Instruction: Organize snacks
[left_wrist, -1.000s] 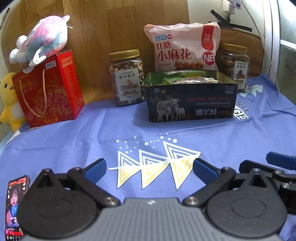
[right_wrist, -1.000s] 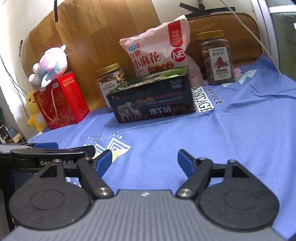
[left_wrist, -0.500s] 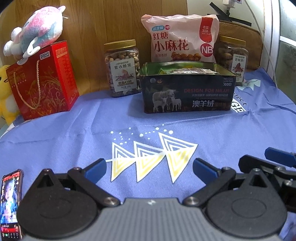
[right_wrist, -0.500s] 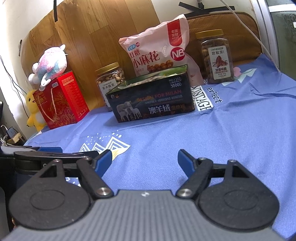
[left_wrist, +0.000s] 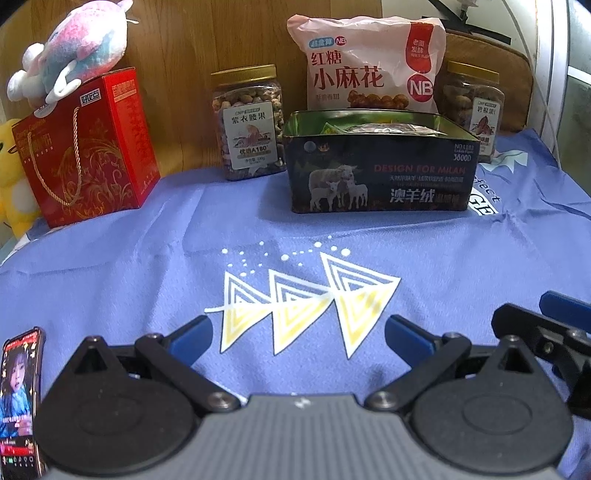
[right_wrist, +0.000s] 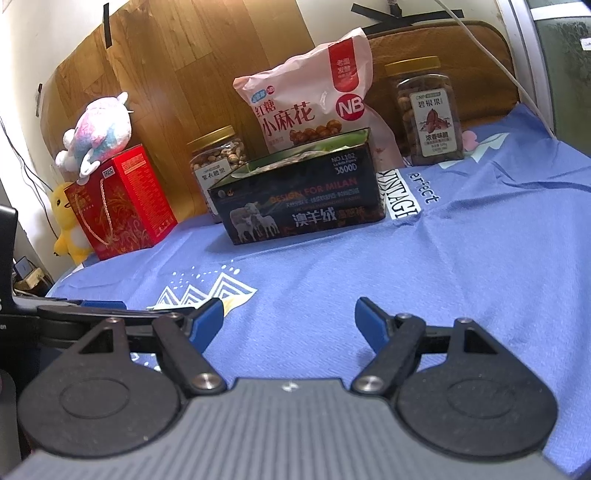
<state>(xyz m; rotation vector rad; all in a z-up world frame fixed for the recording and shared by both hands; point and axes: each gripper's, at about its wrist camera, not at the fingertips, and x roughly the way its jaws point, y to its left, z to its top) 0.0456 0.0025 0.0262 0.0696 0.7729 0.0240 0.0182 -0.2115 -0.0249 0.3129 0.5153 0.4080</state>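
Left wrist view: the left gripper (left_wrist: 299, 332) is held low over the blue cloth (left_wrist: 461, 258), its blue-tipped fingers spread wide with nothing between them. The open tin box (left_wrist: 380, 177), with wrapped snacks seen inside it, is found straight ahead at the far side of the cloth, slightly to the right of the gripper's centre line; its long axis is laid left to right, across the line of approach. Behind it a pink snack bag (left_wrist: 369, 66) is stood upright, flanked by a nut jar (left_wrist: 249, 122) at the far left of the tin and a second jar (left_wrist: 471, 107) at the far right. A red gift box (left_wrist: 88, 147) with a plush toy (left_wrist: 70, 51) on top is set further left.

In the right wrist view the right gripper (right_wrist: 288, 325) is likewise held spread and empty near the cloth, with the tin box (right_wrist: 299, 206) ahead and a little left. The second jar (right_wrist: 430, 114) is seen ahead to the right, well apart from both grippers but judged nearer to the right one; the nut jar (right_wrist: 216, 162) is judged to be better served by the left. No loose snack is seen on the near cloth, so any reach would have to be made forward to the far row.
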